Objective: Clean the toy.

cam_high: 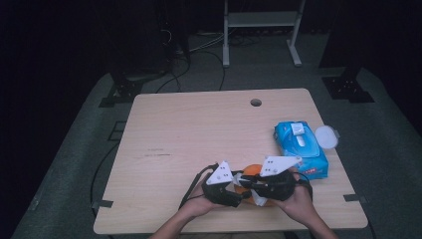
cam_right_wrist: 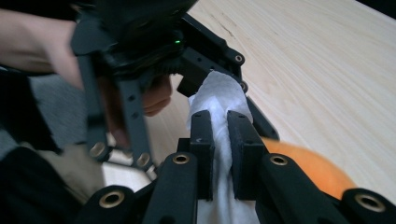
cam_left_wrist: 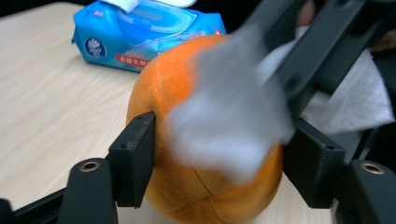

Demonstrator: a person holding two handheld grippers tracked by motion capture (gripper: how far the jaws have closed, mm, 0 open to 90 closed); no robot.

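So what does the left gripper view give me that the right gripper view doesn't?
Left gripper view: the left gripper has its jaws pressed on both sides of the orange plush ball, and the blue wet-wipes pack lies on the table behind it.
Right gripper view: the right gripper is clamped shut on the white wipe, seen between its own pads, with the person's hand beyond.
Both show the ball, the wipe and the wooden table.
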